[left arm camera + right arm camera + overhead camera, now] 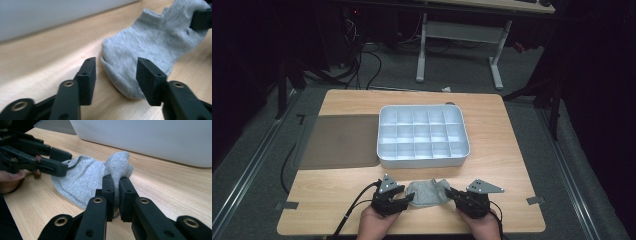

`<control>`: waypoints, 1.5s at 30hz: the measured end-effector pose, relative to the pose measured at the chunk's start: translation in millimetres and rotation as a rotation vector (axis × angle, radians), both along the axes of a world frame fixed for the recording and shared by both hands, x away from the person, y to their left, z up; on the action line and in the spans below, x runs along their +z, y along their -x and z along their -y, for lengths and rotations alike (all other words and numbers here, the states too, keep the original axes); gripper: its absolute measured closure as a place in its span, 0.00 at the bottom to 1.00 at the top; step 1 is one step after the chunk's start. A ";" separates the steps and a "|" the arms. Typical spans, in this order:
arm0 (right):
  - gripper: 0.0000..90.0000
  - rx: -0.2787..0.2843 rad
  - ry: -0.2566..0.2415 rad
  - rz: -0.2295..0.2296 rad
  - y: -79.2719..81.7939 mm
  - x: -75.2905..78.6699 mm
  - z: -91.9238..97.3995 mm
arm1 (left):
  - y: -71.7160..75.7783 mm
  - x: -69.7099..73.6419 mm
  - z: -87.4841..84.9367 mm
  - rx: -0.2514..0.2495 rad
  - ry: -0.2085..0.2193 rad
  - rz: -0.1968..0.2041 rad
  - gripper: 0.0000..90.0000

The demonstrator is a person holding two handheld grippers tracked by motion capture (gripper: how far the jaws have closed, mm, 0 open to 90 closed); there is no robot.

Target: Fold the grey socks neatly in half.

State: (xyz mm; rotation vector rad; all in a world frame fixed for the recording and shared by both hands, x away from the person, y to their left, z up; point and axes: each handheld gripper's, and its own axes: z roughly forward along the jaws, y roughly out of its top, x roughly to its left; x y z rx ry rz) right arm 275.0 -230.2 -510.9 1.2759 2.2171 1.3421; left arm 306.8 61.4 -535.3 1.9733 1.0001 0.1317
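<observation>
Lying at the worktop's [337, 210] near edge: one grey sock [428, 193], soft, light, limp. Right tongs [116, 185] pinch its bunched cuff shut. Left tongs [115, 75] stand open around the toe, not gripping. Beyond: white tray [384, 150], empty compartments.

The left gripper [116, 75] is showing its two black plastic fingers [87, 77] rising from the bottom edge, and they are standing apart with a clear gap between them. A small grey knitted ankle sock [152, 42] is lying flat on the light wooden bench [50, 57]. Its rounded end is reaching into the gap, close to the finger on the right side, but neither finger is pressing on it. At the upper right corner, another black gripper part [202, 20] is sitting on the sock's far edge. Behind, a blurred pale grey wall [50, 15] is standing along the bench.
</observation>
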 end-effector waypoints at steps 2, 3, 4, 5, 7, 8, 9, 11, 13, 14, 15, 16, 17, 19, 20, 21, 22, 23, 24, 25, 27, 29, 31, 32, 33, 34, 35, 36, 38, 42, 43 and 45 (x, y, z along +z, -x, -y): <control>0.95 -0.003 0.020 -0.002 0.2 1.8 -2.5 | 0.7 0.9 -2.3 0.001 0.022 0.010 0.67; 0.94 -0.006 0.049 0.002 -0.1 4.7 -6.0 | 0.2 0.7 -4.3 0.005 0.038 0.003 0.76; 0.94 -0.009 0.057 0.002 -0.2 6.1 -7.2 | -0.3 0.2 -5.5 0.007 0.048 -0.005 0.80; 0.94 -0.009 0.057 0.002 -0.2 6.1 -7.2 | -1.0 -0.3 -7.2 0.007 0.061 -0.015 0.80; 0.94 -0.019 0.079 0.014 -0.5 11.2 -11.3 | -0.7 -0.2 -8.5 0.007 0.073 -0.008 0.86; 0.94 -0.027 0.088 0.016 -0.1 13.5 -13.9 | -0.5 -0.3 -8.2 0.006 0.071 -0.003 0.87; 0.94 -0.029 0.100 0.024 -0.2 15.5 -16.7 | -0.3 -0.3 -8.1 0.005 0.070 0.001 0.88; 0.94 -0.037 0.137 0.039 -0.1 18.8 -22.9 | 0.2 -0.1 -8.3 0.008 0.078 0.011 0.89; 0.94 -0.047 0.169 0.052 -0.2 20.2 -28.4 | 0.4 0.2 -8.9 0.014 0.086 0.020 0.89; 0.94 -0.048 0.181 0.055 -0.8 20.1 -30.5 | 0.6 0.3 -9.2 0.014 0.088 0.026 0.90; 0.94 -0.050 0.185 0.054 -1.2 20.0 -32.5 | 0.7 0.4 -9.4 0.016 0.090 0.028 0.90; 0.94 -0.050 0.187 0.053 -1.6 20.1 -34.6 | 1.1 0.5 -9.3 0.017 0.088 0.033 0.90; 0.94 -0.050 0.189 0.051 -1.7 20.4 -36.9 | 1.6 0.5 -8.9 0.018 0.088 0.038 0.90; 0.93 -0.046 0.196 0.055 -1.7 21.4 -42.3 | 2.5 0.7 -8.3 0.016 0.087 0.043 0.91; 0.93 -0.038 0.196 0.058 -2.0 21.5 -45.2 | 2.6 0.7 -7.9 0.015 0.085 0.043 0.91; 0.93 -0.033 0.197 0.060 -2.3 21.5 -48.0 | 2.5 0.6 -7.4 0.015 0.084 0.042 0.91; 0.93 -0.025 0.191 0.057 -3.7 20.4 -53.4 | 2.4 0.6 -7.2 0.012 0.081 0.039 0.91; 0.93 -0.025 0.191 0.057 -3.7 20.4 -53.4 | 2.3 0.6 -6.9 0.012 0.079 0.038 0.91; 0.94 -0.016 0.185 0.055 -5.3 18.5 -59.5 | 2.1 0.7 -6.7 0.008 0.075 0.036 0.91; 0.94 -0.007 0.186 0.051 -6.1 17.6 -63.2 | 2.1 0.7 -6.1 0.006 0.071 0.034 0.91; 0.94 -0.002 0.190 0.050 -6.7 16.7 -67.1 | 2.7 0.9 -2.5 -0.019 0.039 0.037 0.91; 0.94 0.023 0.187 0.049 -7.5 14.9 -78.2 | 4.3 1.4 1.0 -0.033 0.022 0.054 0.91; 0.94 0.032 0.188 0.052 -7.8 14.1 -81.4 | 4.4 1.5 3.8 -0.043 0.019 0.053 0.91; 0.94 0.043 0.190 0.049 -8.8 12.1 -85.8 | 4.6 1.5 5.1 -0.047 0.019 0.055 0.90; 0.94 0.043 0.190 0.049 -8.8 12.1 -85.8 | 5.0 1.7 5.9 -0.052 0.016 0.058 0.90; 0.94 0.046 0.194 0.046 -9.3 11.1 -87.1 | 5.6 1.8 5.7 -0.055 0.016 0.062 0.88; 0.94 0.046 0.196 0.046 -9.9 10.2 -87.7 | 6.4 2.4 4.5 -0.054 0.019 0.063 0.84; 0.94 0.046 0.199 0.042 -10.5 9.4 -87.4 | 7.5 3.5 2.1 -0.054 0.033 0.058 0.81; 0.94 0.043 0.200 0.035 -11.4 7.9 -86.0 | 11.8 8.0 -6.4 -0.055 0.066 0.063 0.77; 0.94 0.042 0.203 0.035 -9.8 6.8 -83.4 | 15.1 12.6 -24.7 -0.023 0.059 0.083 0.87; 0.94 0.041 0.204 0.036 -9.4 7.0 -83.1 | 14.5 11.7 -26.4 -0.016 0.042 0.077 0.89; 0.94 0.042 0.205 0.040 -8.7 7.7 -82.8 | 13.0 8.4 -24.0 -0.015 -0.003 0.062 0.92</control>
